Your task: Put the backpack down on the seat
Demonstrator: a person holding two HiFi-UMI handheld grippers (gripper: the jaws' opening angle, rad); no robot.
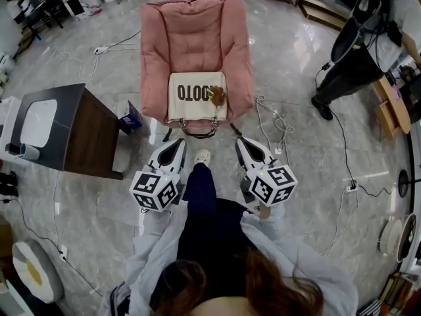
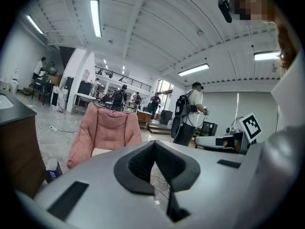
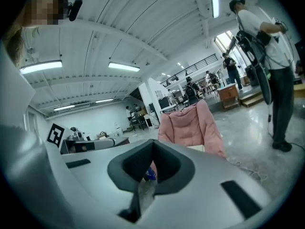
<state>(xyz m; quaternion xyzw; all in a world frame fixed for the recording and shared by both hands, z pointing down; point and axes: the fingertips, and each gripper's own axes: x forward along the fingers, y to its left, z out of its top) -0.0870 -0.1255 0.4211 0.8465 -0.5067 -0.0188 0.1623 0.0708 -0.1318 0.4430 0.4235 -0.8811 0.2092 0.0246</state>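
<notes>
Left gripper (image 1: 177,145) and right gripper (image 1: 242,143) are being held closed and empty. With the backpack (image 1: 195,97) lying at the near edge of the pink chair (image 1: 197,31), a slide off is being risked.

We're in a big open lab hall here, with a glossy grey floor (image 1: 302,78) strewn with cables (image 1: 275,118), strip lights (image 2: 95,18) overhead, workbenches (image 2: 86,97) at the back, and people (image 2: 193,109) wearing recording gear.

Padded cloth seat (image 1: 197,38), seemingly canvas backpack (image 1: 191,101)
</notes>
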